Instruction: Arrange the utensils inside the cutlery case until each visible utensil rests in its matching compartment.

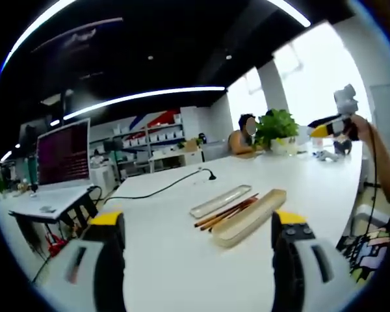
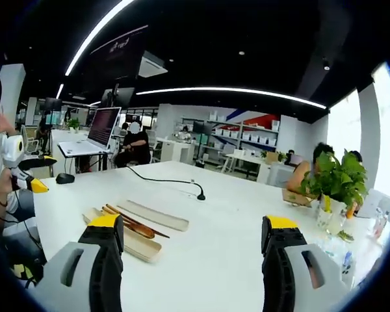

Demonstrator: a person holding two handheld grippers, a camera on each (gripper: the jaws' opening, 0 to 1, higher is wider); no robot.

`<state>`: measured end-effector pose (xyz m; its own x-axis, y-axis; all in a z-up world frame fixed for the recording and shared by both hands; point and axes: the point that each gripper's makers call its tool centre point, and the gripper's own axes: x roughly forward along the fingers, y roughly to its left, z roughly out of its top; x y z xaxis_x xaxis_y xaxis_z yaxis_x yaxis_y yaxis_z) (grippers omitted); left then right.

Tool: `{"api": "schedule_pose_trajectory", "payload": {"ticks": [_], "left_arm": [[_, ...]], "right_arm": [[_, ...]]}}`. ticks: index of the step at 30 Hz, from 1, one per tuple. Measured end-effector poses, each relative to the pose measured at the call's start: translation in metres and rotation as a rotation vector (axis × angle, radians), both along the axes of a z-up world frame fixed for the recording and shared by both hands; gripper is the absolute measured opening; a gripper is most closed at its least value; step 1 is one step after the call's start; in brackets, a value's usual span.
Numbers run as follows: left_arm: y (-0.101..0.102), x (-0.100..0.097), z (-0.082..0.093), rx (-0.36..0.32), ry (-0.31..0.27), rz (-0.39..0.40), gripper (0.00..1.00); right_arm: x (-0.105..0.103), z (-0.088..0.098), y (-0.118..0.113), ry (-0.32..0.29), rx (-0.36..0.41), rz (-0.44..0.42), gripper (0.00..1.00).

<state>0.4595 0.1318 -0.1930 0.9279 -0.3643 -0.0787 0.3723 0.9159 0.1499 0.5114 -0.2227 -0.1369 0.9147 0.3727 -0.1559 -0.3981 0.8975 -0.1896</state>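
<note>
A long beige cutlery case (image 1: pixel 250 218) lies on the white table (image 1: pixel 169 260), with its clear flat lid (image 1: pixel 220 201) beside it. Brown wooden utensils (image 1: pixel 226 212) lie lengthwise between lid and case. My left gripper (image 1: pixel 198 244) hovers in front of them, open and holding nothing. In the right gripper view the case (image 2: pixel 138 246), the lid (image 2: pixel 155 216) and the utensils (image 2: pixel 133 225) sit ahead on the left. The utensils' ends reach over the case's rim. My right gripper (image 2: pixel 192 244) is open and holding nothing, to the right of the case. Each gripper shows in the other's view, held up off the table (image 1: pixel 331 125) (image 2: pixel 27 181).
A black cable with a gooseneck microphone (image 1: pixel 210 174) (image 2: pixel 199 194) runs across the table behind the case. A potted plant (image 1: pixel 277 127) (image 2: pixel 338 179) stands at the far end near a seated person. A laptop (image 1: pixel 64 156) stands on a side desk. A mouse (image 2: pixel 65 177) lies far left.
</note>
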Motion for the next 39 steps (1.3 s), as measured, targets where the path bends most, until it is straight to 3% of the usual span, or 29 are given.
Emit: {"api": "schedule_pose_trajectory", "payload": {"ticks": [17,20,25,39], "left_arm": [[-0.003,0.000,-0.003,-0.004,0.021,-0.010,0.95],[-0.001,-0.001,-0.003,-0.011,0.027,-0.009,0.93],[-0.001,0.000,-0.003,-0.011,0.027,-0.011,0.93],[-0.009,-0.002,-0.004,0.053,0.017,-0.037,0.92]], "right_arm": [[0.020,-0.006,0.026,0.063,-0.092,0.074,0.90],[0.024,-0.006,0.033,0.066,-0.159,0.091,0.88],[0.033,-0.007,0.041,0.099,-0.195,0.116,0.87],[0.058,-0.015,0.073,0.183,-0.275,0.165,0.84]]}}
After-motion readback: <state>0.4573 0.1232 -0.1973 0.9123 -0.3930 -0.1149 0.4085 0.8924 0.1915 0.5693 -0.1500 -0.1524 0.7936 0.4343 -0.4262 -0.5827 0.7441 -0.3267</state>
